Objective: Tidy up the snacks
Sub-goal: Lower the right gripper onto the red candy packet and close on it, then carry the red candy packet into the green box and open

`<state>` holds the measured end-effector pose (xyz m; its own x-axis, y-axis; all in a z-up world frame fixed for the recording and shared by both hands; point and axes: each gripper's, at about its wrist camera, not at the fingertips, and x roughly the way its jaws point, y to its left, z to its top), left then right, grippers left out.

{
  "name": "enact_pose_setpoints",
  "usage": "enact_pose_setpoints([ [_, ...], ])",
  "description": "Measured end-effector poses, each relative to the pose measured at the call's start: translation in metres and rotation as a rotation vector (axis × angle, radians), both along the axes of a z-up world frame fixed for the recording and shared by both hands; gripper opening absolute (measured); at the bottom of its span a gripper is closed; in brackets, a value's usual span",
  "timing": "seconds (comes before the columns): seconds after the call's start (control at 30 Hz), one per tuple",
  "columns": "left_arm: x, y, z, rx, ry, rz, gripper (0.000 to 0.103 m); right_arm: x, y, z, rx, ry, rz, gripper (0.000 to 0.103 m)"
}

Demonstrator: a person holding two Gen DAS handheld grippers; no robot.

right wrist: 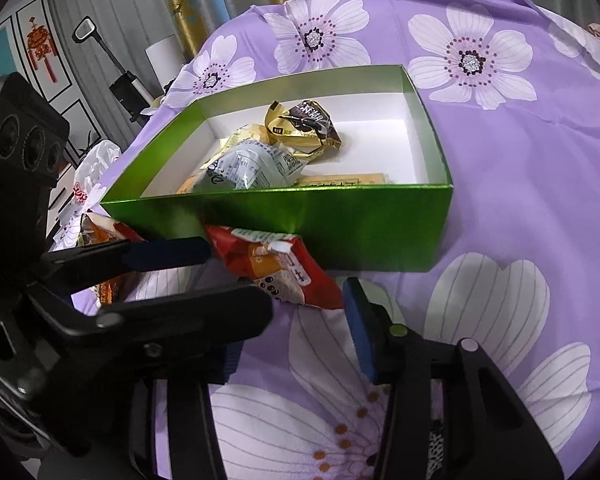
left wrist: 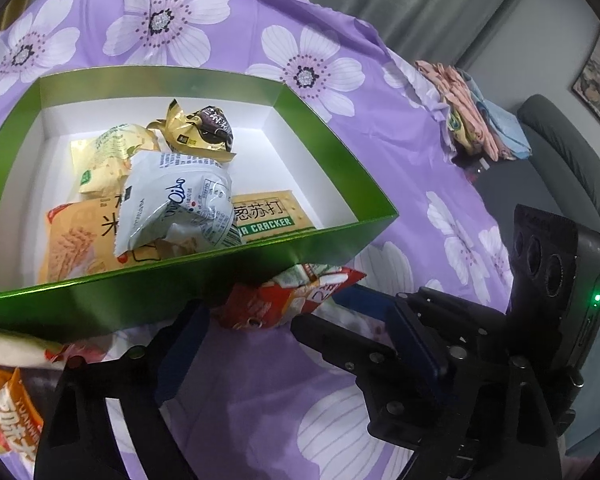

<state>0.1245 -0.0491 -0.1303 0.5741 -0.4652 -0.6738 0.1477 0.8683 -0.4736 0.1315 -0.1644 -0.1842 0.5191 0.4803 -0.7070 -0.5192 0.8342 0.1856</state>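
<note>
Crinkly red-orange foil snack packet [right wrist: 278, 270] lying slantwise against green cardboard box's [right wrist: 372, 232] near wall, dead ahead between wide-open right gripper [right wrist: 296, 304], left gripper [left wrist: 268, 320] equally wide and near.

Both tongs are spread wide and hold nothing. The left tongs [left wrist: 276, 332] point forward and low, blue pads [left wrist: 184, 344] facing inward. The right tongs [right wrist: 292, 324] sit just beside them on their right, angled the same way, its left finger crossing under the left tongs' right finger. The fingertips nearly meet.
</note>
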Motion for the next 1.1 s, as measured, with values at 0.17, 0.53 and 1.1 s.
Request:
enact_pose_setpoints([
  [0.17, 0.002, 0.001, -0.003, -0.020, 0.002, -0.009, 0.087, 0.006, 0.000, -0.001, -0.012, 0.005, 0.014, 0.036],
  [0.53, -0.001, 0.012, -0.006, 0.009, 0.016, 0.028, 0.050, 0.004, 0.001, -0.003, -0.031, -0.013, 0.030, 0.022],
  [1.1, -0.029, 0.008, 0.028, 0.055, -0.064, -0.002, 0.045, -0.030, -0.004, 0.022, 0.003, -0.059, 0.015, 0.019],
])
